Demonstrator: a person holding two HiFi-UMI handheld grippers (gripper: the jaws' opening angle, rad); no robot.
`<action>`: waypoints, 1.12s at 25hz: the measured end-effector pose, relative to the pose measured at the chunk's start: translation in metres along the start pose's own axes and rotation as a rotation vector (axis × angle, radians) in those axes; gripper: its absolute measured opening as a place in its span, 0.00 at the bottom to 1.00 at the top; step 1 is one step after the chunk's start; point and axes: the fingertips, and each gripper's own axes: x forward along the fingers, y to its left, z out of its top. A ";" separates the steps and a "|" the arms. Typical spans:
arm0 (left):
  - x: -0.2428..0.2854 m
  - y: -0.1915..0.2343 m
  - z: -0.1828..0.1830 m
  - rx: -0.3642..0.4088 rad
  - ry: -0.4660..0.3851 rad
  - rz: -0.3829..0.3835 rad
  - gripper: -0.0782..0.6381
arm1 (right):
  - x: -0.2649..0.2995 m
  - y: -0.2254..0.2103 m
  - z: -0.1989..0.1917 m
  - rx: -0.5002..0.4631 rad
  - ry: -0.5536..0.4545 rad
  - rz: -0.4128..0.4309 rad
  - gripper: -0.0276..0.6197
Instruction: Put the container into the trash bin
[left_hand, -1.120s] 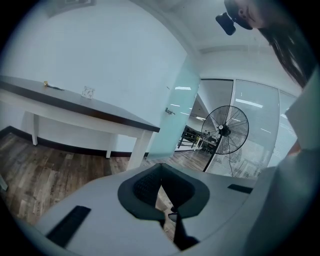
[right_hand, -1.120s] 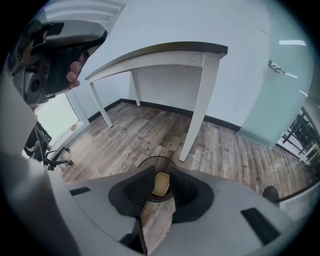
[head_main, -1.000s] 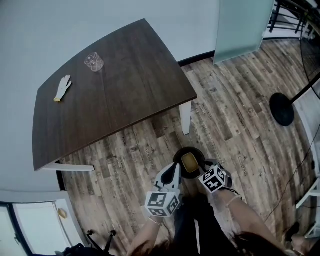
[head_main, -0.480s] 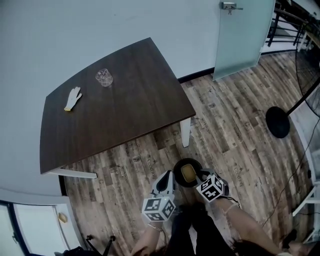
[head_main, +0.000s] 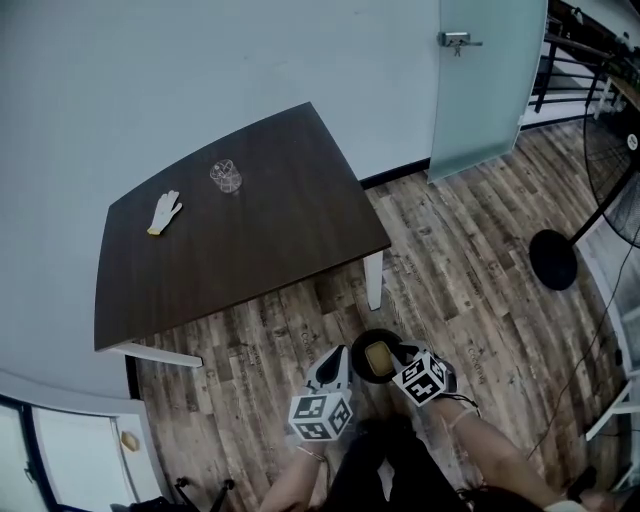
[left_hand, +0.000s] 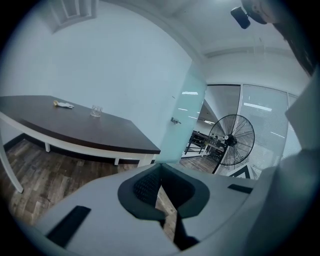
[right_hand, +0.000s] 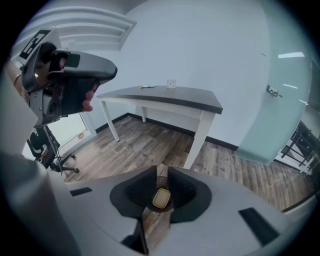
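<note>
**A:** Where is the container?

**B:** The yellowish container (head_main: 378, 357) lies inside the round black trash bin (head_main: 378, 335) on the wooden floor (head_main: 480, 260); it lay there a second ago too.

**A:** And the two grippers?

**B:** The left gripper (head_main: 339, 354) is at the bin's left edge; its jaws are together, with nothing in them. The right gripper (head_main: 403, 351) is at the bin's right edge; its jaws are apart and closing, gripping nothing; through the gap, its own view shows the container down in the bin.

**A:** What differs from a second ago?

**B:** In the head view the bin looks smaller and sits lower in the picture; the dark table (head_main: 270, 220), with its glove (head_main: 165, 212) and glass (head_main: 227, 176), has shifted right and down; a door handle (head_main: 455, 40) has come into view at the top edge.
</note>
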 end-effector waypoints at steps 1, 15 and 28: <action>-0.003 -0.001 0.004 0.004 0.001 -0.001 0.13 | -0.004 0.000 0.006 0.006 -0.009 -0.005 0.16; -0.046 -0.020 0.049 0.036 -0.052 -0.008 0.13 | -0.071 0.016 0.060 0.131 -0.161 -0.066 0.14; -0.090 -0.038 0.097 0.075 -0.130 0.009 0.13 | -0.150 0.016 0.106 0.257 -0.373 -0.146 0.10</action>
